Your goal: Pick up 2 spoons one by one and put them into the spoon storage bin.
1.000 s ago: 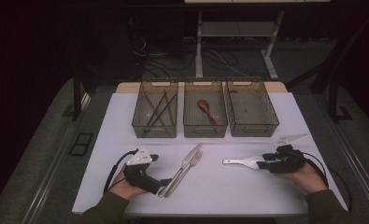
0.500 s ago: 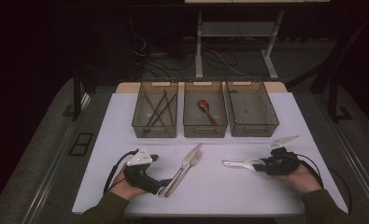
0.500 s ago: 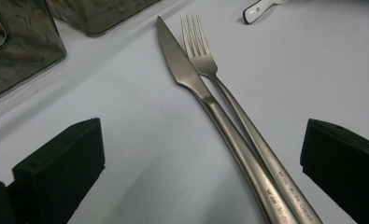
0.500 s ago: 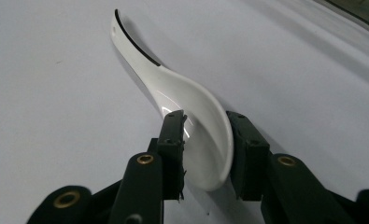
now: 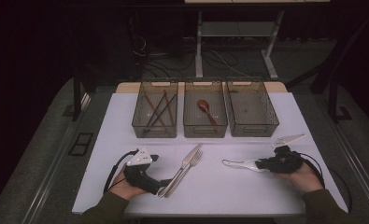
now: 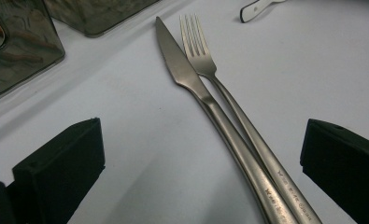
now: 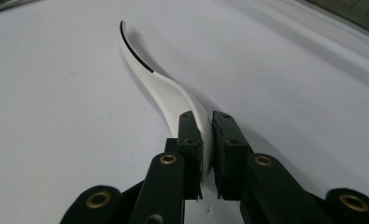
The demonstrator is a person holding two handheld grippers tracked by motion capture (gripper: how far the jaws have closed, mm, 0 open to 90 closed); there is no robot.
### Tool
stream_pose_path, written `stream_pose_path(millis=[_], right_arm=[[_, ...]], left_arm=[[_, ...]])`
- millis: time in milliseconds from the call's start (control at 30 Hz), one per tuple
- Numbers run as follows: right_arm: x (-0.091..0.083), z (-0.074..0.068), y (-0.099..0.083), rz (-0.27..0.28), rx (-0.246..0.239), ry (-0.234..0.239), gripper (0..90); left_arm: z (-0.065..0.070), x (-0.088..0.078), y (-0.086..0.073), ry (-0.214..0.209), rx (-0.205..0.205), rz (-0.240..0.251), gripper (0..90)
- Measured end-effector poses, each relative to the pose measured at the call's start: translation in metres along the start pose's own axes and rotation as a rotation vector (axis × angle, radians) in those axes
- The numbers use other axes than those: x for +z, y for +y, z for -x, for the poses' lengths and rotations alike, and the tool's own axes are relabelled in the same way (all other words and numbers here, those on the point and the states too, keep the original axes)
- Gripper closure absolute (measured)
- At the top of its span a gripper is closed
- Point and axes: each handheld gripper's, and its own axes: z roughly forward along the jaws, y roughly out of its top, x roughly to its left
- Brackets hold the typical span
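1. Cutlery sorting is what I have in hand: three clear bins [image 5: 204, 132] stand in a row at the far side of the white counter [image 5: 126, 121]. The left one holds dark chopsticks [image 5: 159, 109], the middle one a brown wooden spoon [image 5: 205, 109], and the right bin [image 5: 266, 126] looks bare as far as I can tell. I judge the job roughly half done, with three pieces still loose on the counter.

2. My right claw [image 5: 262, 164] has just been closing and is now clamped on the white spoon [image 5: 240, 164], which lies flat on the counter near the right edge, well apart from the bins. It is gripped but not yet lifted.

3. My left claw [image 5: 166, 183] rests by the near ends of the knife [image 5: 186, 161] and fork [image 5: 191, 165], which lie touching side by side in the middle of the counter. Neither is picked up.

4. The right gripper view confirms the grip: the pads [image 7: 191, 135] pinch the white spoon [image 7: 166, 91] at its handle end, something the high view leaves too small to read.

5. The left gripper view shows that claw's jaws standing wide apart, with the knife [image 6: 191, 84] and fork [image 6: 205, 60] running between them untouched. The high view hides this behind the hand.
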Motion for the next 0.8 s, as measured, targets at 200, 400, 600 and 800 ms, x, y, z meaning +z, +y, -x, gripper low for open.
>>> stream_pose_path(millis=[200,400,600,800], right_arm=[[-0.003,0.001,0.003,0.035,0.007,-0.011,82.7],[-0.005,-0.004,0.009,0.07,-0.002,-0.022,82.7],[-0.007,-0.005,0.015,0.113,0.005,-0.034,82.7],[-0.011,-0.008,0.019,0.155,0.018,-0.041,82.8]], left_arm=[[0.0,0.0,0.0,0.0,-0.001,0.002,0.0],[0.0,0.0,0.0,-0.002,0.0,0.002,0.0],[0.0,0.0,0.0,-0.002,0.0,0.001,0.0],[0.001,0.0,0.0,-0.002,-0.001,0.002,0.0]])
